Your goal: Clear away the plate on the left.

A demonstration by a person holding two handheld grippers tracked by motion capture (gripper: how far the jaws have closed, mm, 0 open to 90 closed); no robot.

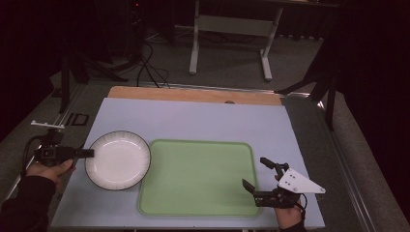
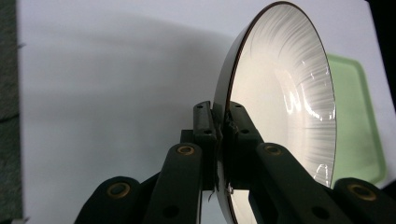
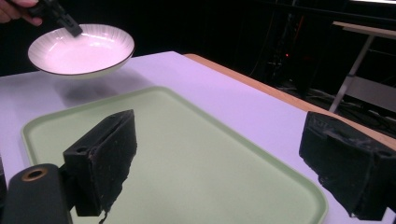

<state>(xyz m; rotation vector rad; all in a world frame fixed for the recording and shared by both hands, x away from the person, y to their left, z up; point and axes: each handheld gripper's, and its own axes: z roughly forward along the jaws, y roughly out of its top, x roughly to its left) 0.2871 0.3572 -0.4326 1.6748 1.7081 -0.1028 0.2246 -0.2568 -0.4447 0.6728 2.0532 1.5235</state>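
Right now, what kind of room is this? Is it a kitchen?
Probably not a kitchen: it looks more like a lab or workshop. The plate and green tray sit on a plain work table, with cables on the floor and metal stands in the dark around it.

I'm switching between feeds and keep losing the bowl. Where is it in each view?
High view: the bowl sits left of centre, beside the left edge of the green tray, its rim pinched by the left hand-held gripper.
Left gripper view: edge-on, right of centre, rim clamped between the jaws.
Right gripper view: top left, held above the table.
Shared landmark: the green tray.
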